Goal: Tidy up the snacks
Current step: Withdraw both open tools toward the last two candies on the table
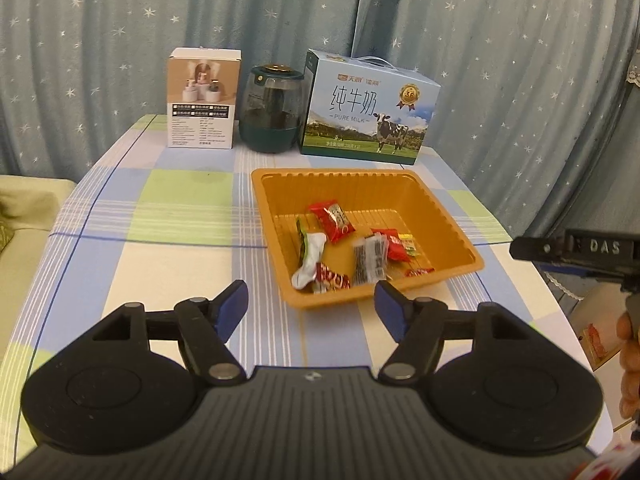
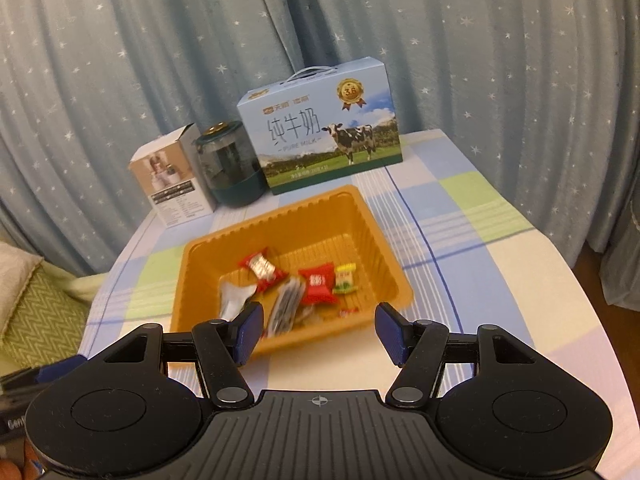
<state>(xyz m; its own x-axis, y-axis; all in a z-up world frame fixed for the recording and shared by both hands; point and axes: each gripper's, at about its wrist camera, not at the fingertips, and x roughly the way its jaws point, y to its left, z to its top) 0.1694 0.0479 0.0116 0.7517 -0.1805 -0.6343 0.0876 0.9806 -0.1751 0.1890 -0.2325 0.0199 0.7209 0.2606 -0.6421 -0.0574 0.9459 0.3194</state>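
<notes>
Both wrist views look down, sharing the nearby orange tray (image 1: 452, 224).

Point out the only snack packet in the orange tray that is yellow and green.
The small yellow-green packet at the tray's right side, beside a red packet; the others are red, white or silvery.

trays: 1 (image 1: 448, 216) | boxes: 2 (image 1: 202, 100) (image 1: 368, 108) | jars: 1 (image 1: 272, 108) | hand-held grippers: 2 (image 1: 310, 308) (image 2: 318, 334)
</notes>
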